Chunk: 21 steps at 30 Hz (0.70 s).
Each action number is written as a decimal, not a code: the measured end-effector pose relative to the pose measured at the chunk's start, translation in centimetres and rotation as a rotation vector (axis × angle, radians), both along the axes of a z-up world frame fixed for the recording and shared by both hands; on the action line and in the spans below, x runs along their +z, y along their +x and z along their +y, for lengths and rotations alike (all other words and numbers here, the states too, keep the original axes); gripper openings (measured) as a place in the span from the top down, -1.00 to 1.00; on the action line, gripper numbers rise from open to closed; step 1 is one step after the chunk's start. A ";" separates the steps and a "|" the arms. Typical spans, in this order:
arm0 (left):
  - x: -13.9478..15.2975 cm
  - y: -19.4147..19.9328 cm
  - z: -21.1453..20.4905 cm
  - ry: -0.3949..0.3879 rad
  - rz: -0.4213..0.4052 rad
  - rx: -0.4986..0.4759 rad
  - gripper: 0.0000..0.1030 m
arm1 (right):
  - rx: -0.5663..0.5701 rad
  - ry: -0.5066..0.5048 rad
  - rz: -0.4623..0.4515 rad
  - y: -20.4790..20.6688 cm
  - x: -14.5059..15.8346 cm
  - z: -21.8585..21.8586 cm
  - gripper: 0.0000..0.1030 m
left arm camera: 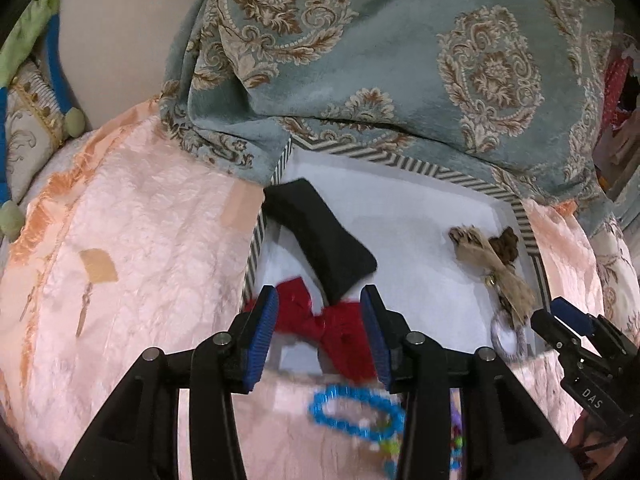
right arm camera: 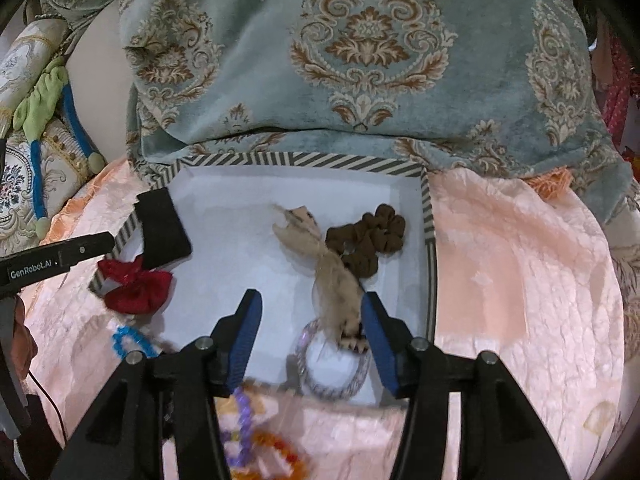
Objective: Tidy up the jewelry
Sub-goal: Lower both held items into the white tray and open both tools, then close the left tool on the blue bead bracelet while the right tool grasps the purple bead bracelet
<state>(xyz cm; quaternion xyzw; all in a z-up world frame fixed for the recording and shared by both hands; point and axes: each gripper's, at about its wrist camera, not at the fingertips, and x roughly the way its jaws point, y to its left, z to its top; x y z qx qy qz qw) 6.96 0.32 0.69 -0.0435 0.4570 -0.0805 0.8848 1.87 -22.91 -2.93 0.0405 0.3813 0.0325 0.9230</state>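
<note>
A shallow white box with a striped rim point(right arm camera: 304, 159) lies on the pink bedspread, also in the left wrist view point(left arm camera: 400, 160). In it are a black pad point(left arm camera: 320, 236), a red bow point(left arm camera: 328, 324), a beige bow point(right arm camera: 336, 276), a brown scrunchie point(right arm camera: 368, 236) and a clear bangle point(right arm camera: 332, 372). A blue bead bracelet point(left arm camera: 356, 412) lies on the bedspread in front of the box. My left gripper point(left arm camera: 320, 332) is open above the red bow. My right gripper point(right arm camera: 310, 340) is open over the bangle and the beige bow's end.
A teal patterned cushion point(right arm camera: 360, 48) rises behind the box. Purple and orange bead bracelets point(right arm camera: 256, 440) lie on the pink bedspread point(right arm camera: 520, 280) near the box's front edge. Pillows and a green and blue cord point(right arm camera: 48, 96) are at the far left.
</note>
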 end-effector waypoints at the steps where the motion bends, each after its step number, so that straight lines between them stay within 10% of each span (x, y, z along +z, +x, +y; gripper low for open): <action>1: 0.0 -0.5 0.0 0.000 0.004 0.001 0.49 | 0.002 0.005 -0.001 -0.5 0.1 0.1 -0.08; 21: -0.3 -10.2 0.7 -0.002 -0.011 -0.012 0.49 | 0.018 -0.035 0.000 -9.4 0.2 2.7 -0.11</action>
